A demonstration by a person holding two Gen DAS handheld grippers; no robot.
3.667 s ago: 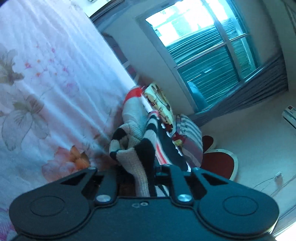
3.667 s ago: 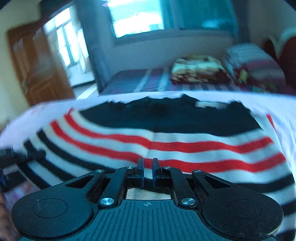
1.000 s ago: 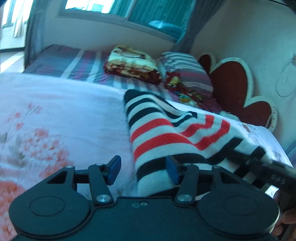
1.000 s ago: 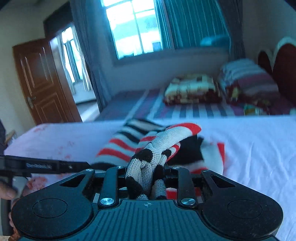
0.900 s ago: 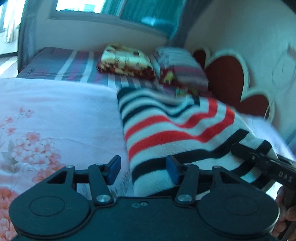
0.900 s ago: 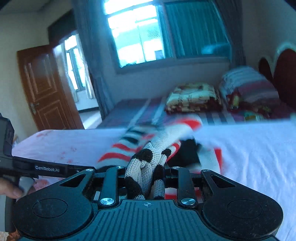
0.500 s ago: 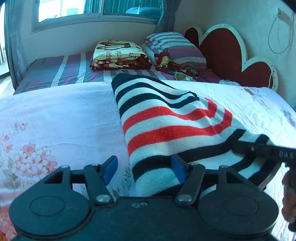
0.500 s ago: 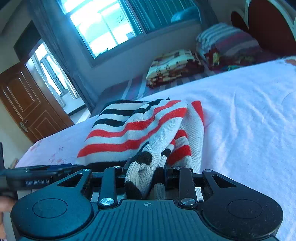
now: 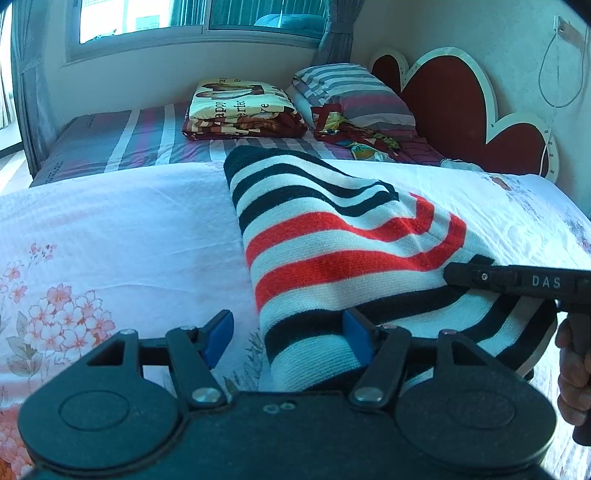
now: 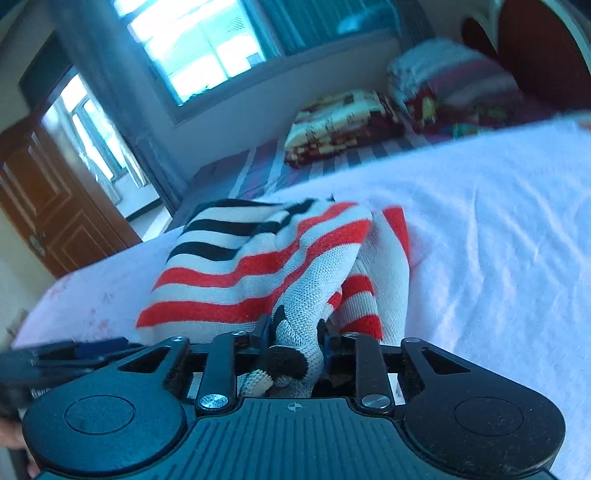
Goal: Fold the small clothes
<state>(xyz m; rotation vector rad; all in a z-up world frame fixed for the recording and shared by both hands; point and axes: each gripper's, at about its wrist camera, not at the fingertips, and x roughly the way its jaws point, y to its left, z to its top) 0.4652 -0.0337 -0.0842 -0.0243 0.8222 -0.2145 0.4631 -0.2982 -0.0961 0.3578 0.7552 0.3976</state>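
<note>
Daylight enters through the window (image 9: 192, 22), which glares white in both views and gives a bluish cast. The left view is sharp; the right view is smeared toward its edges. Fisheye distortion curves the bed (image 9: 110, 229).

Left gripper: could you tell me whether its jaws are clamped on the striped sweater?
No, the left gripper stands open, its left pad clear of the striped sweater.

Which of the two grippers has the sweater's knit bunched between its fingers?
The right gripper: its jaws are closing on a wad of the sweater. The left gripper stands open, touching the sweater's edge only with one pad.
</note>
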